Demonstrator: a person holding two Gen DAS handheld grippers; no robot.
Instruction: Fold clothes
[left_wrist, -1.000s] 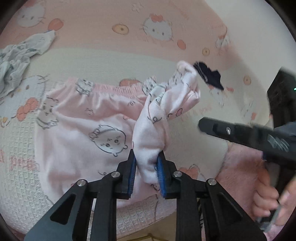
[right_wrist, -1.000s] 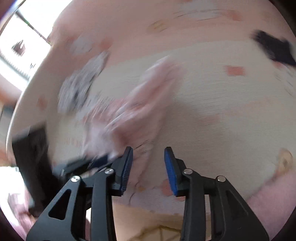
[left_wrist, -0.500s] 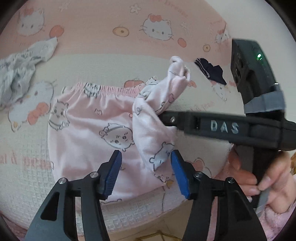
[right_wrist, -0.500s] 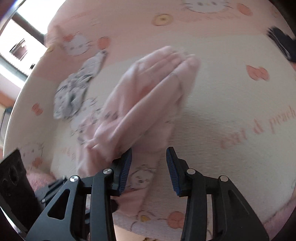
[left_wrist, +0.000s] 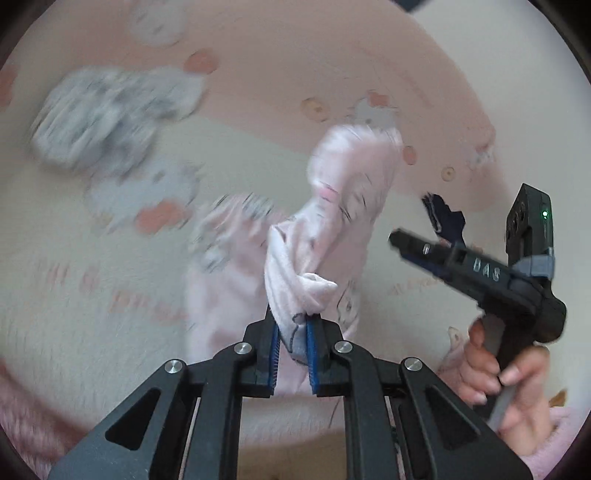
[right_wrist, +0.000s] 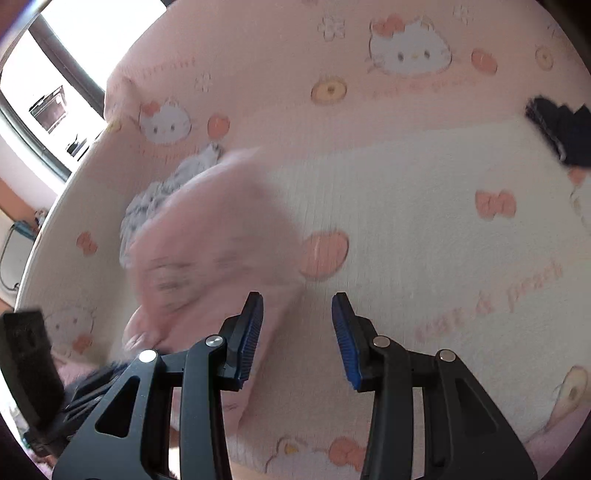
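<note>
Pink garment is lifting off the bed: left tool, released half a second ago, is closing on its bunched edge again, right tool half-open, empty beside it.

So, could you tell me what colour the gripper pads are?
Blue, clearest on the right gripper in its own wrist view.

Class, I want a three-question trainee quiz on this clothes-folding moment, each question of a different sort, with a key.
1. True or false: the right gripper has cloth between its fingers.
2. What is pinched in the left gripper? A) grey patterned garment B) pink printed garment C) dark garment
3. Fill in: the grey patterned garment lies on the ____.

Key: 1 false, its fingers stand apart with nothing between them. 2 B, the pink printed garment; the fingers are closing on it. 3 bedspread.
</note>
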